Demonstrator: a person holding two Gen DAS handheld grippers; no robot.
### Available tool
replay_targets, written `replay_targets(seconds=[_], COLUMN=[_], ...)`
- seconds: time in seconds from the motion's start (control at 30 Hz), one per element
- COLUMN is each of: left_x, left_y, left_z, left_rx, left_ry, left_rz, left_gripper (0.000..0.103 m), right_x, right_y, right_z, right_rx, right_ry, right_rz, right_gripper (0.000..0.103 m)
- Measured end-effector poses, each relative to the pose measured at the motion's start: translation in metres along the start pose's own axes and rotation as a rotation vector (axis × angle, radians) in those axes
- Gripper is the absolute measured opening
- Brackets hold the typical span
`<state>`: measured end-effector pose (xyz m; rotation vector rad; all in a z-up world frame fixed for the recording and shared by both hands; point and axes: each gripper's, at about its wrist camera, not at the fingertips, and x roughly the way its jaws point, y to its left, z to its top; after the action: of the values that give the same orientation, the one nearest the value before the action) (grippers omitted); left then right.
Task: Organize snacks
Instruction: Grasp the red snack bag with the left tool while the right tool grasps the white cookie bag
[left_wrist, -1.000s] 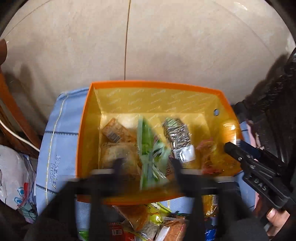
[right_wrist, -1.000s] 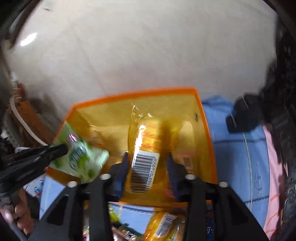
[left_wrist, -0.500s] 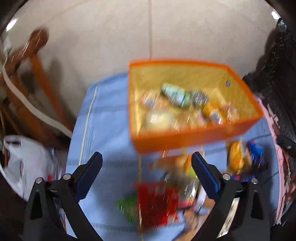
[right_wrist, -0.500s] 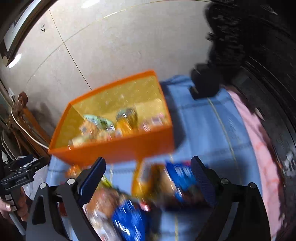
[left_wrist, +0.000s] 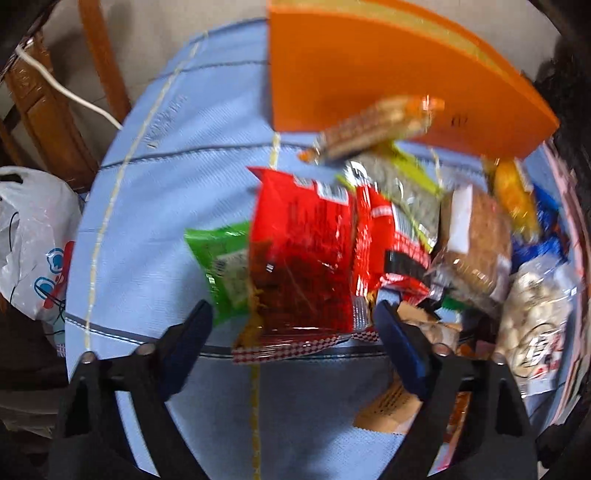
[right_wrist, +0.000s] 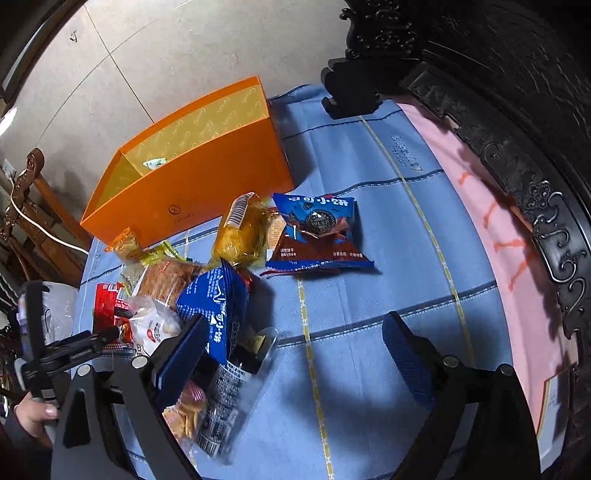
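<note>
The left hand-held gripper (left_wrist: 291, 325) hangs over the snack pile on the blue cloth-covered tabletop (left_wrist: 155, 206); its jaws have just been closing a little yet stand wide, with the lower edge of a shiny red snack packet (left_wrist: 303, 251) between them, unpressed. The right hand-held gripper (right_wrist: 295, 336) stands spread wide with nothing in it, above bare cloth, a blue cookie packet (right_wrist: 317, 229) beyond. The orange cardboard box (right_wrist: 207, 184) sits behind the pile.

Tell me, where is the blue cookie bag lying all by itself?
In the right wrist view the blue cookie bag lies flat on the blue cloth, just right of the yellow packet and in front of the orange box.
</note>
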<state>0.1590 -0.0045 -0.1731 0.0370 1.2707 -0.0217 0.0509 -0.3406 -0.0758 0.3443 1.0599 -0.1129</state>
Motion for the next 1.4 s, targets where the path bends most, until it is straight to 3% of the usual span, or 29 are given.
replay_targets(seconds=[0.17,0.3,0.4,0.6,0.7,0.8,0.83,0.87,0.93,1.1,1.4], left_x=[0.010,0.004,-0.013,-0.058,-0.067,-0.066,-0.066,-0.066,-0.068,-0.080,-0.109], left_y=[-0.020,-0.034,-0.021,0.020,0.032,0.043,0.045,0.046,0.047,0.047,0.012], left_z=[0.013,0.018,0.017,-0.002,-0.012,-0.014,-0.016,-0.017,-0.019,-0.018,0.008], left_rx=[0.044,0.144,0.107,0.006,-0.028,-0.057,-0.068,-0.074,-0.072,-0.065,0.032], left_ry=[-0.024,-0.067,-0.061,-0.104,-0.101,-0.092,-0.085,-0.082,-0.088,-0.109,-0.179], left_rz=[0.101,0.206,0.145,0.023,-0.004,-0.011,-0.022,-0.028,-0.034,-0.059,-0.102], left_gripper=[0.086,0.054,0.053,0.053,0.053,0.053,0.053,0.053,0.053,0.053,0.053], right_x=[0.006,0.015,0.019,0.026,0.043,0.069,0.072,0.073,0.062,0.024,-0.014], right_y=[-0.004,0.004,0.024,0.099,0.123,0.141,0.143,0.147,0.148,0.123,0.088], right_z=[0.001,0.005,0.006,-0.017,-0.026,-0.030,-0.030,-0.028,-0.024,-0.012,0.018], right_rx=[0.019,-0.004,-0.078,-0.317,-0.359,-0.366,-0.367,-0.379,-0.378,-0.305,-0.232], right_ry=[0.024,0.060,0.087,0.159,0.194,0.242,0.240,0.241,0.229,0.158,0.040], right_rz=[-0.004,0.018,0.049,0.190,0.140,0.104,0.107,0.113,0.132,0.222,0.204], right_gripper=[0.095,0.095,0.095,0.095,0.092,0.068,0.065,0.042,0.034,0.032,0.033])
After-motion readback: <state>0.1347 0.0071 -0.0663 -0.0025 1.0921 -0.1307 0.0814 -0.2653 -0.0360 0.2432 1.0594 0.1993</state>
